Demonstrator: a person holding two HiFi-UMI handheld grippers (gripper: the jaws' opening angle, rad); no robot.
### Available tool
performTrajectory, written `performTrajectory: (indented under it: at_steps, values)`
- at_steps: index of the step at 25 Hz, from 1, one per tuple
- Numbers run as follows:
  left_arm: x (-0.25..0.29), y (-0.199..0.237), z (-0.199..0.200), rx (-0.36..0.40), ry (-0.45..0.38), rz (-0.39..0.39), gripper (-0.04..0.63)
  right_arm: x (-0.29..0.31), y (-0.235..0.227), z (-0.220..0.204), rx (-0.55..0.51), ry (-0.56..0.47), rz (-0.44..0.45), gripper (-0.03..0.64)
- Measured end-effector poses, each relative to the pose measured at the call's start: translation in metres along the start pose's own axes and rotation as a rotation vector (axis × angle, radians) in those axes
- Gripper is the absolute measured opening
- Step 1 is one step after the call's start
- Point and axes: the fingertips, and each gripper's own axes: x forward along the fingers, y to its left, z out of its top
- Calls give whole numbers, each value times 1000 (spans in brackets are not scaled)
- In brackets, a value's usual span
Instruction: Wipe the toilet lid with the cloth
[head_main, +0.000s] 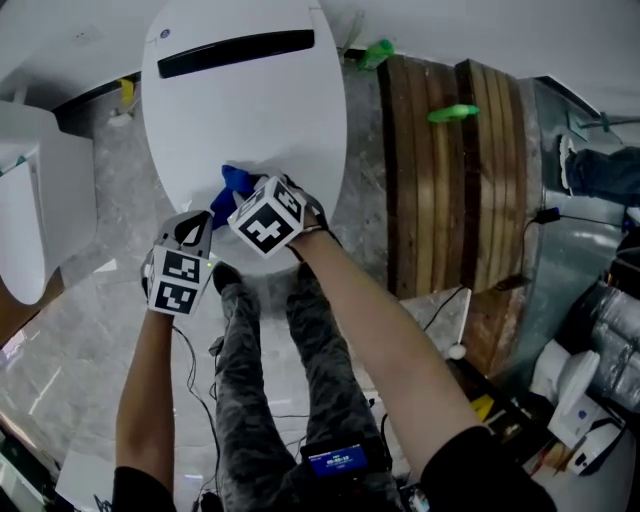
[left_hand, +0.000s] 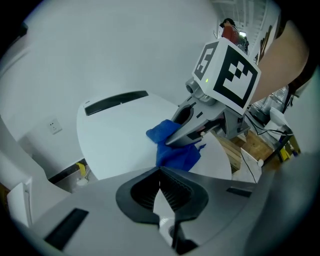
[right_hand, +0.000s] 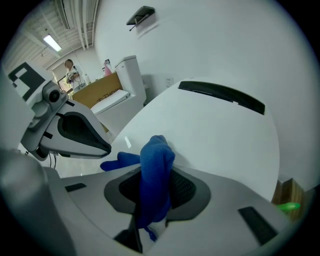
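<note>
The white toilet lid (head_main: 250, 110) fills the upper middle of the head view, with a dark slot near its far end. A blue cloth (head_main: 238, 184) lies bunched on the lid's near part. My right gripper (right_hand: 156, 170) is shut on the blue cloth (right_hand: 155, 175), which sticks up between its jaws and trails onto the lid (right_hand: 215, 135). My left gripper (left_hand: 161, 172) is shut with nothing in it, just off the lid's near left edge (head_main: 196, 232). In the left gripper view the cloth (left_hand: 172, 147) hangs under the right gripper over the lid (left_hand: 120, 140).
A second white toilet (head_main: 25, 200) stands at the left. A wooden pallet (head_main: 455, 170) with green items lies right of the lid. The person's legs (head_main: 290, 380) stand on the marble floor below the lid, with cables and gear at the lower right.
</note>
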Motion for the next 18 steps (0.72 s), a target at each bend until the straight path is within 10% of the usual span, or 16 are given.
performTrajectory:
  at_steps: [18]
  values:
    - [57, -73, 73, 36, 36, -17, 11, -54, -115, -64, 73, -4, 5, 126]
